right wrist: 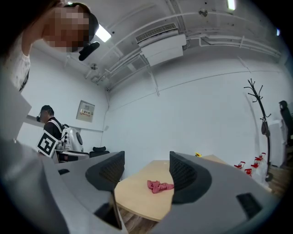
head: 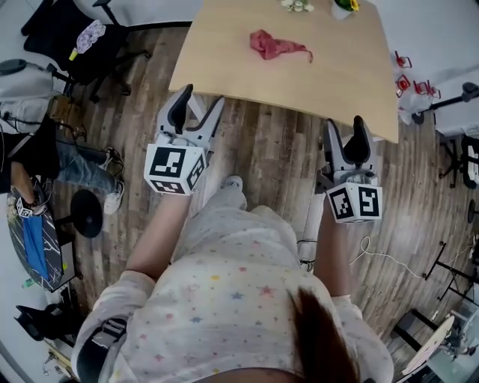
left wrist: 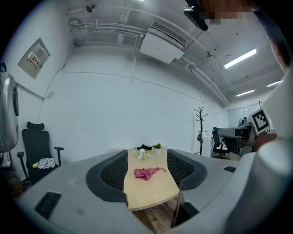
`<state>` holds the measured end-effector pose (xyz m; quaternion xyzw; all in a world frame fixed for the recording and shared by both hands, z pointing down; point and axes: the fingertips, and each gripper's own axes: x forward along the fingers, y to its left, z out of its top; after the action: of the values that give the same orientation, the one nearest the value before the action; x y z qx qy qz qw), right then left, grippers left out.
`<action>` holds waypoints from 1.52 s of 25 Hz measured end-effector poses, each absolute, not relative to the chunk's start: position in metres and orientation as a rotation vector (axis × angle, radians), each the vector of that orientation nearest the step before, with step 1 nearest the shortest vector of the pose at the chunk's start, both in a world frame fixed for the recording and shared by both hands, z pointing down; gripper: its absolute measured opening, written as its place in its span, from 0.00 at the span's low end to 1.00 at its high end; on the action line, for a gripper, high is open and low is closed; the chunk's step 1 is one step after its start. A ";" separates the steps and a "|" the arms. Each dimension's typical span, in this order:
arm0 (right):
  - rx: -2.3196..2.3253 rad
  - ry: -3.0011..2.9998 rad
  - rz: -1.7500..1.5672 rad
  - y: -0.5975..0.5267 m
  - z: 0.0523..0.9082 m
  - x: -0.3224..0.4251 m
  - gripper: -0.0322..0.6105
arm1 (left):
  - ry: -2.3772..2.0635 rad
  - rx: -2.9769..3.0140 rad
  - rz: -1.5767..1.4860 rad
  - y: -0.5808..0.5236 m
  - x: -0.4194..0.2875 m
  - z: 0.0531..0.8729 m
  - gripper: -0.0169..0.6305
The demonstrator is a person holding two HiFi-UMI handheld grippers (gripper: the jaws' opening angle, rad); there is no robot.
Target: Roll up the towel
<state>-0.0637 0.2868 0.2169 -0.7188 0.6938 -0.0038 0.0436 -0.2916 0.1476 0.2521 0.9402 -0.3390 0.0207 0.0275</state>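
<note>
A light wooden table point(head: 337, 75) stands on a grey-brown plank floor point(head: 269, 149). A crumpled red towel point(head: 275, 46) lies on its far half, slightly left of centre. At the far edge sit white flowers point(head: 297, 5), with a small potted plant point(head: 344, 6) just to their right.
</note>
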 end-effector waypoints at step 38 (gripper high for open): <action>-1.888 2.433 -0.287 -0.029 0.274 0.094 0.46 | -1.245 2.687 0.224 -0.105 -0.125 0.307 0.41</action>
<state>0.0935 -0.0293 0.2735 -0.6102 0.7864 -0.0929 0.0241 -0.1247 -0.1050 0.3074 0.9014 -0.4176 0.0750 0.0859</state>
